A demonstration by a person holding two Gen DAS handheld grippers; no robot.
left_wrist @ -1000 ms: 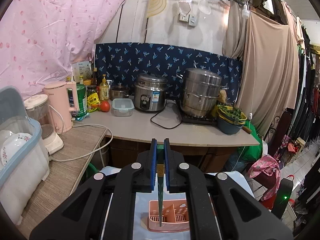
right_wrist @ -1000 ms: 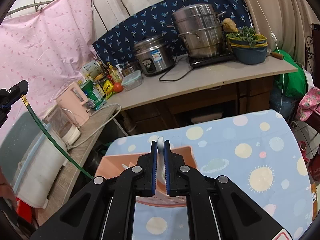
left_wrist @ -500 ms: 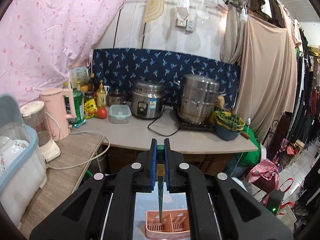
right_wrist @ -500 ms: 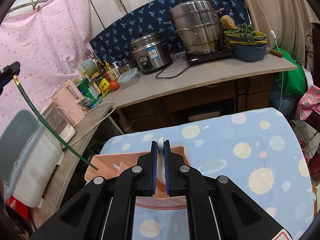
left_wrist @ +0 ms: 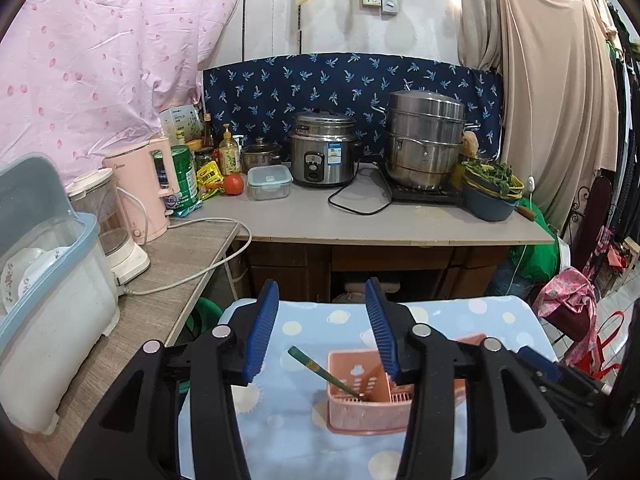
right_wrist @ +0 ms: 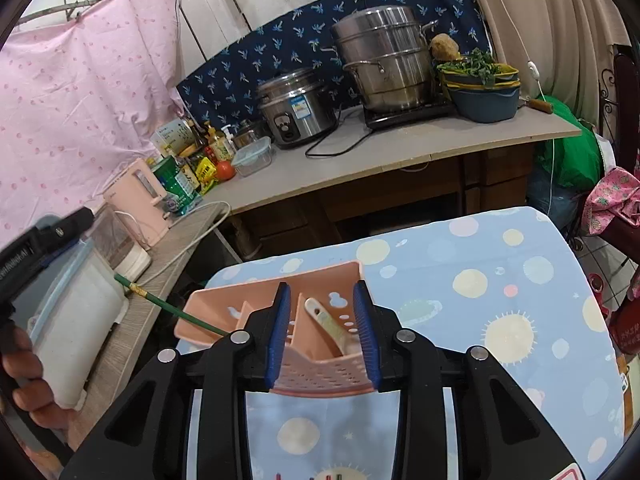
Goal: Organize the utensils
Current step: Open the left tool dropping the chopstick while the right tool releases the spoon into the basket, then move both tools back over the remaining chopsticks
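A pink slotted utensil caddy (left_wrist: 360, 400) stands on the blue dotted tablecloth (left_wrist: 320, 320). A green chopstick (left_wrist: 324, 372) leans out of its left compartment, free of my left gripper (left_wrist: 322, 332), whose jaws are opening with nothing between the pads. In the right wrist view the caddy (right_wrist: 224, 304) sits just under my right gripper (right_wrist: 320, 332); its jaws are opening too. A white spoon handle (right_wrist: 328, 324) rests in a middle compartment, below and between the pads, untouched. The green chopstick (right_wrist: 172, 308) sticks out to the left, below the left gripper (right_wrist: 60, 232).
A wooden side counter (left_wrist: 168, 264) at the left carries a lidded dish box (left_wrist: 48, 288), a blender and a pink kettle (left_wrist: 140, 192). The back counter (left_wrist: 360, 220) holds a rice cooker, a steamer pot, bottles and a basin. A hand (right_wrist: 20, 380) holds the left gripper.
Both grippers have gone from shut to open. The green chopstick dropped into the caddy and now leans left; the white spoon was let go into the caddy. The left gripper sank lower.
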